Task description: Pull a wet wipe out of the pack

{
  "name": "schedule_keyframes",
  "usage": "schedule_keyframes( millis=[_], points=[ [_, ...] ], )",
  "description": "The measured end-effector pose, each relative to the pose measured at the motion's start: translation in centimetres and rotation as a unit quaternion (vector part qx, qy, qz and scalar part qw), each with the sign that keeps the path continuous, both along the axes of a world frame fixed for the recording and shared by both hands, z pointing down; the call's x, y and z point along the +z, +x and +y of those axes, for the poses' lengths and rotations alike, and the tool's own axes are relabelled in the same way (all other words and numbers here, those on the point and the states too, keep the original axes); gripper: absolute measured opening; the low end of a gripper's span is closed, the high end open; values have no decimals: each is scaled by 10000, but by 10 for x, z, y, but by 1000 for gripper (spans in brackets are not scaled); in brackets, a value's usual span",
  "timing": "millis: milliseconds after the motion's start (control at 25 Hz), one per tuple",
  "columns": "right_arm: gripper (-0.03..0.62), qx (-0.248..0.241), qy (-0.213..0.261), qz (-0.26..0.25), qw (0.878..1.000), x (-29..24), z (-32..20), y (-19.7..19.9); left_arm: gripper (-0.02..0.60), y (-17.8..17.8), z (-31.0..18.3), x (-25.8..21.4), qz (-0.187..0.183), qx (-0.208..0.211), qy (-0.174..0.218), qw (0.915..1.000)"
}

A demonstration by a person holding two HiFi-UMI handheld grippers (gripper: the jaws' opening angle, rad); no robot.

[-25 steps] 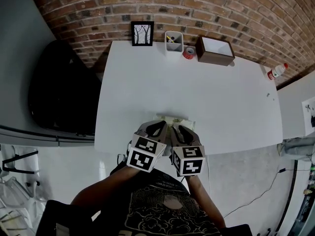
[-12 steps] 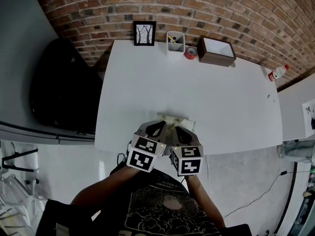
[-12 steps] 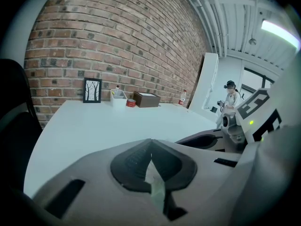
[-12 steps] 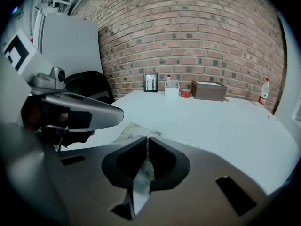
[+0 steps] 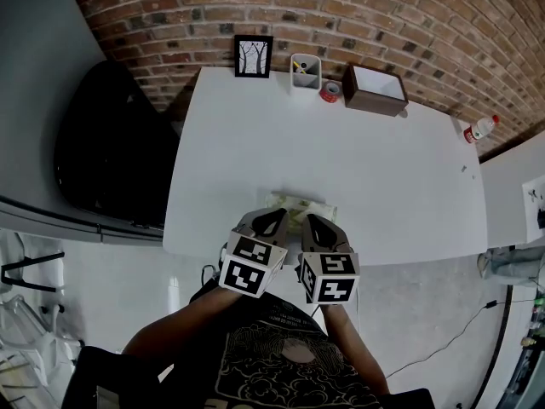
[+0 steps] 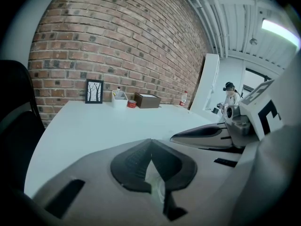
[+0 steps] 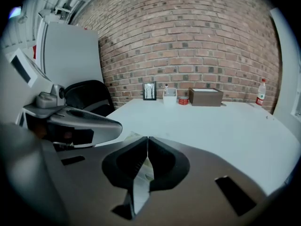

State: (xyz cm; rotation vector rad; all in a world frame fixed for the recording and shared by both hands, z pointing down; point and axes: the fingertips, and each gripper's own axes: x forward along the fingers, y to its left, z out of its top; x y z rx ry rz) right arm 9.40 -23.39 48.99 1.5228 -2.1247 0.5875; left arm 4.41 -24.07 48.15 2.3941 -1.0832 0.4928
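The pale wet wipe pack (image 5: 300, 203) lies near the front edge of the white table (image 5: 358, 160), partly hidden under both grippers. My left gripper (image 5: 279, 218) is shut, and in the left gripper view a white fold of wet wipe (image 6: 155, 180) is pinched between its jaws (image 6: 150, 142). My right gripper (image 5: 313, 221) sits just right of it, also shut. In the right gripper view its tips (image 7: 147, 139) meet, with pale pack material (image 7: 141, 178) showing in the gap behind them. A corner of the pack (image 7: 133, 136) peeks out beyond the jaws.
Along the back edge by the brick wall stand a framed tree picture (image 5: 253, 56), a white pen holder (image 5: 302, 71), a red tape roll (image 5: 329, 91) and a brown box (image 5: 373, 88). A bottle (image 5: 479, 127) stands far right. A black chair (image 5: 111, 143) is left of the table.
Both grippers stay shut over the pack. The right gripper has shifted very slightly to the right; the pack has not visibly moved.
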Motion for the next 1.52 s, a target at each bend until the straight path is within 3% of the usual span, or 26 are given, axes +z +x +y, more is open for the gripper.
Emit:
schedule_keyframes(
  millis=[1520],
  points=[
    [20, -189, 1378, -238, 9900, -104, 54, 17, 12, 3, 69, -20, 106, -576, 283, 9979]
  ],
)
